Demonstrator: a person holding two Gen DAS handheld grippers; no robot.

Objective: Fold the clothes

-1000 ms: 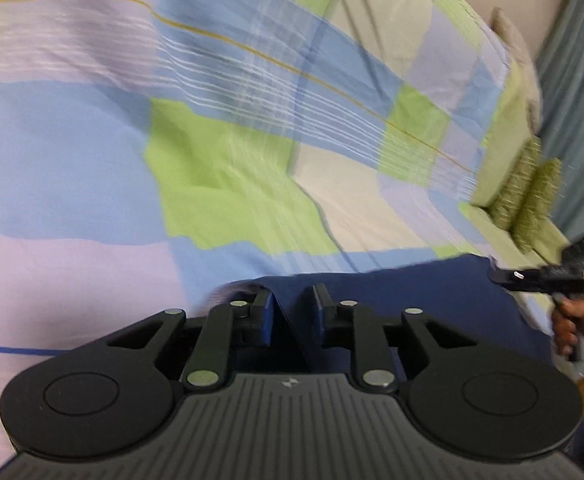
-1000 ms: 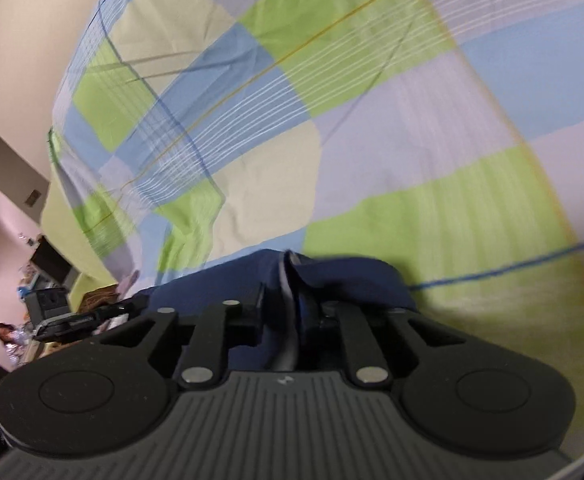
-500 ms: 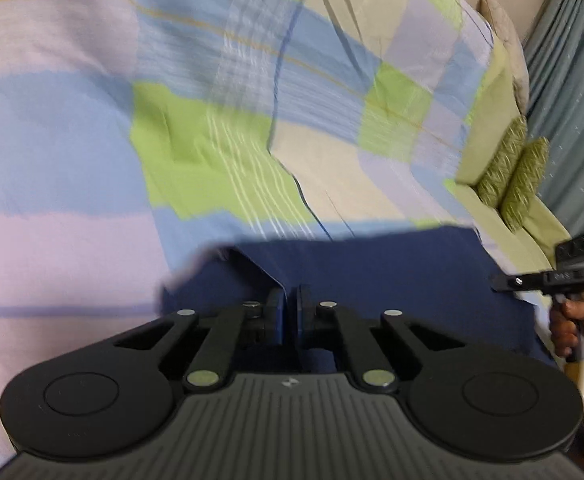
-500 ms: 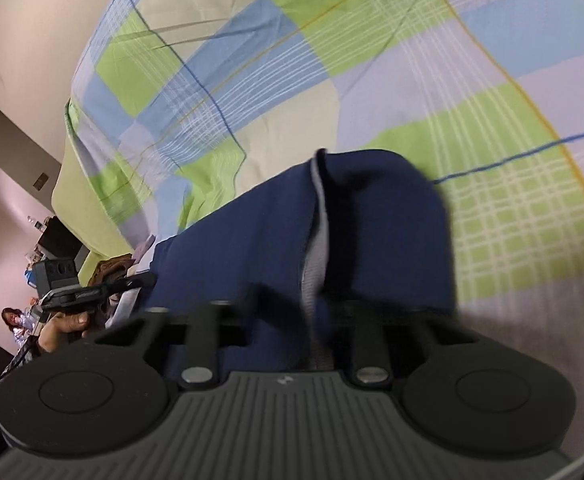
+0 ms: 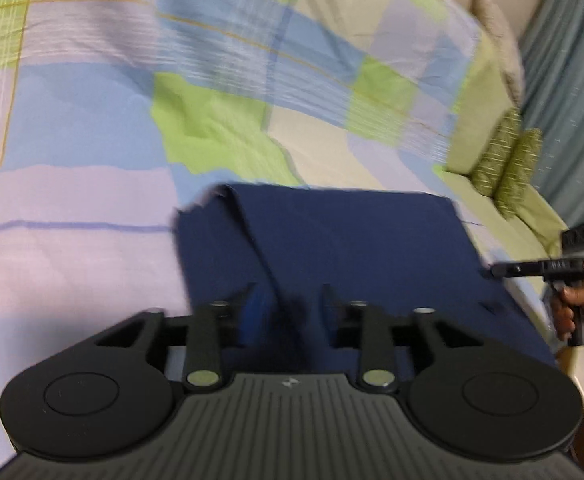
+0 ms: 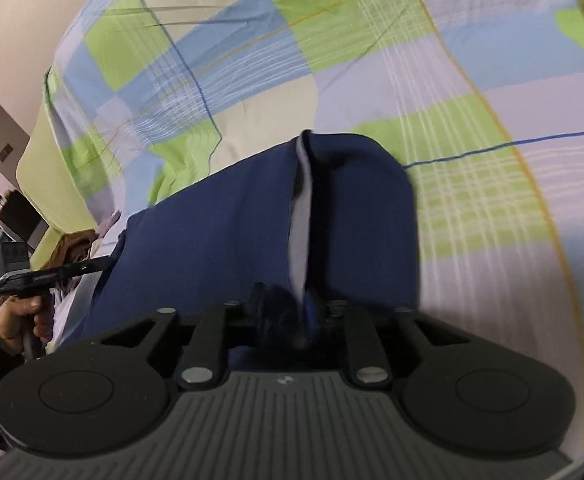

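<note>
The left tool point(image 5: 288, 300) is sitting low and close to the camera, and its jaws have just been opening, so they are standing apart now. A dark ridge of the blue cloth point(image 5: 352, 248) is running up between them, but the pads are not pinching it. The right tool point(image 6: 292, 308) is doing the same thing: its jaws have just been opening too, and a fold of the cloth with a pale inner strip is lying between them, let go. So both tools are looking released. The cloth is lying on the bed point(image 5: 92, 208), spread out in front of both tools as a flat, neat shape with a straight far edge. The top layer is looking doubled over, so I think one fold is done and was just set down. It is still looking wide, so more folds are probably left, and the loose corner on the far left side is sticking up a bit and may need smoothing. Farther off, the checked sheet is stretching away, and two green pillows point(image 5: 508, 164) are sitting by the curtain point(image 5: 572, 100).
</note>
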